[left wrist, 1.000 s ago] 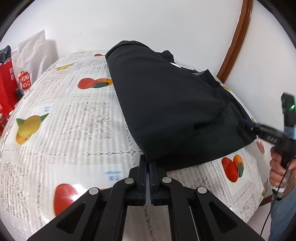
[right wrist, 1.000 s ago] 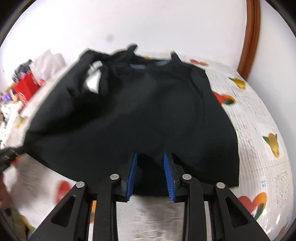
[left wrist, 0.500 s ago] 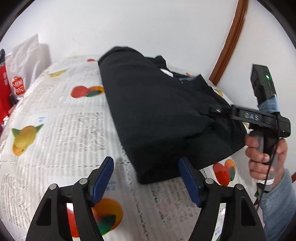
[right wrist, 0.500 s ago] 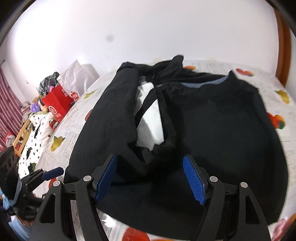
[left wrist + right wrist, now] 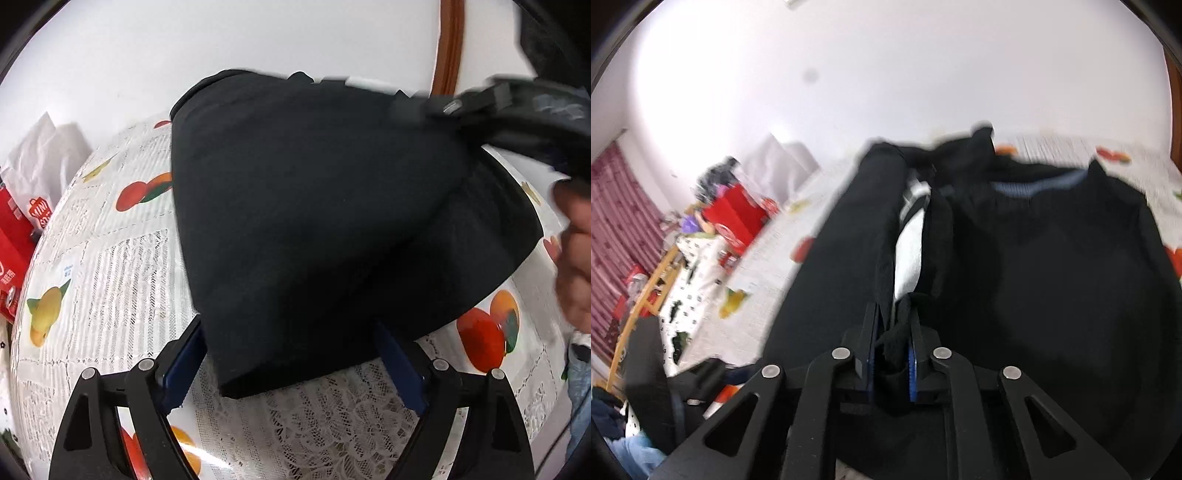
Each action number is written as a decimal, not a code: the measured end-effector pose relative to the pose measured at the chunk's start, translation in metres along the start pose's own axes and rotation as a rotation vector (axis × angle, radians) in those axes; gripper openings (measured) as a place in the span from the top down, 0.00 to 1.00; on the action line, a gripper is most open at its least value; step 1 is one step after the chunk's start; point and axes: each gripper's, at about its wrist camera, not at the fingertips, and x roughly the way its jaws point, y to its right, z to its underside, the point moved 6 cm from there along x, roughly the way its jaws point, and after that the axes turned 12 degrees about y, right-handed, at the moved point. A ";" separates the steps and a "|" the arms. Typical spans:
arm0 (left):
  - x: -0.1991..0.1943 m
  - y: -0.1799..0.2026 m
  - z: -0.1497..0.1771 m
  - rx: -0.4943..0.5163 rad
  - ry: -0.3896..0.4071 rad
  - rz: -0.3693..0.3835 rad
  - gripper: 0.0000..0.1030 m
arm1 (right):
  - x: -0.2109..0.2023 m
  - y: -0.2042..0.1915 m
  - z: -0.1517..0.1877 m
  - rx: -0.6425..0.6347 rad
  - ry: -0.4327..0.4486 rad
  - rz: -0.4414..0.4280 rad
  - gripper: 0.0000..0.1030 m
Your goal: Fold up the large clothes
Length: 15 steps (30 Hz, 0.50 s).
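Observation:
A large black garment (image 5: pixel 314 206) lies partly folded on the table with the fruit-print lace cloth (image 5: pixel 122 266). My left gripper (image 5: pixel 291 365) is open, its blue pads either side of the garment's near corner, not gripping it. My right gripper (image 5: pixel 892 354) is shut on a bunched fold of the black garment (image 5: pixel 1052 280) and lifts it; it also shows at the upper right of the left wrist view (image 5: pixel 480 103). A white inner patch (image 5: pixel 910 254) and a blue collar (image 5: pixel 1034 184) show in the right wrist view.
Red and white shopping bags (image 5: pixel 26 206) stand at the table's far left edge. A wall with brown wooden trim (image 5: pixel 448 44) is behind the table. A chair with spotted cloth (image 5: pixel 683 280) and a striped curtain (image 5: pixel 617 229) are off to the left.
My left gripper let go of the garment's corner and opened wide. My right gripper closed on a fold of the garment and raised it across the pile.

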 end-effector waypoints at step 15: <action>0.008 0.002 -0.004 -0.011 0.000 -0.021 0.13 | -0.121 0.087 0.021 0.056 0.217 0.221 0.90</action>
